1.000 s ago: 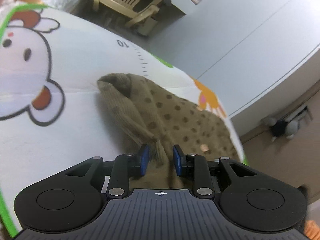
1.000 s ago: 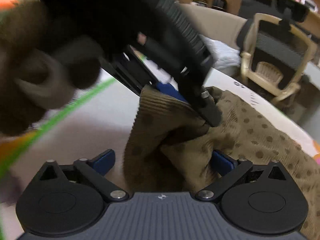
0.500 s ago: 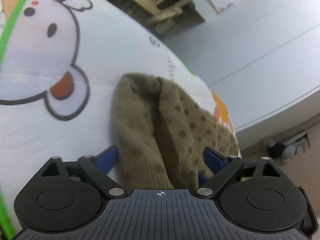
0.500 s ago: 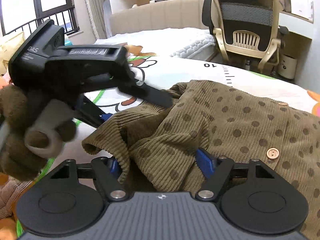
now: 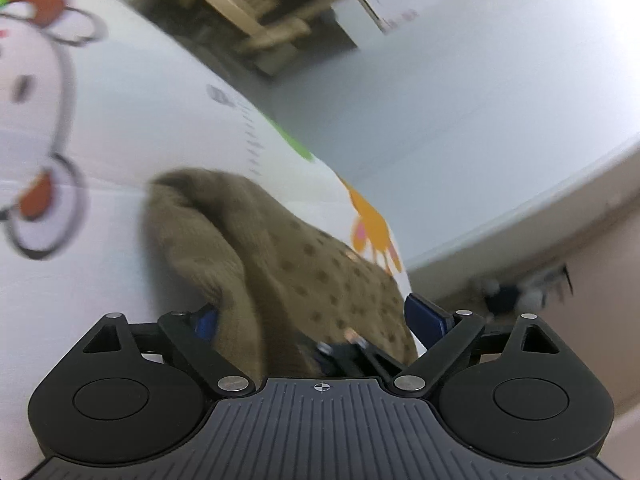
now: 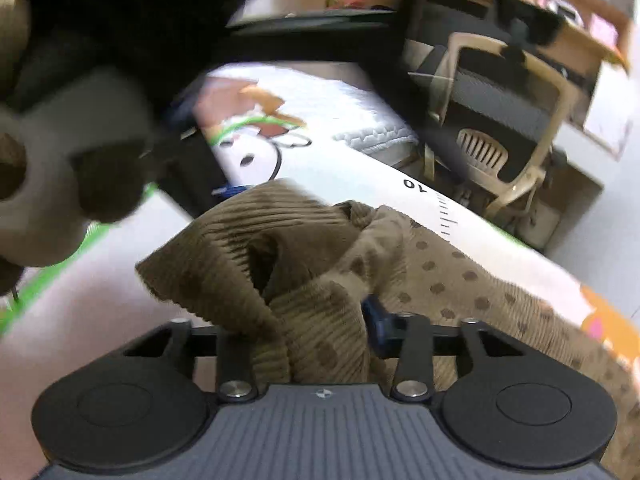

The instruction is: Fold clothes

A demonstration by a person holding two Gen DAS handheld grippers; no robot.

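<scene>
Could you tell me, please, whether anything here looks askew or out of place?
Only the olive-brown dotted corduroy garment: its near end is bunched into thick rumpled folds on the white cartoon-printed sheet rather than lying flat. The right tongs are shut on that bunch; the left tongs stand open around it.

I can't see my right tongs' (image 6: 320, 320) left tip; the brown cloth (image 6: 320, 344) covers it. Everything looks blurry.

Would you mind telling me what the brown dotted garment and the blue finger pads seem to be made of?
The garment looks like matte corduroy: fine parallel ribs cross it. The blue pads look like smooth rubber or plastic, though blur leaves that open.
</scene>
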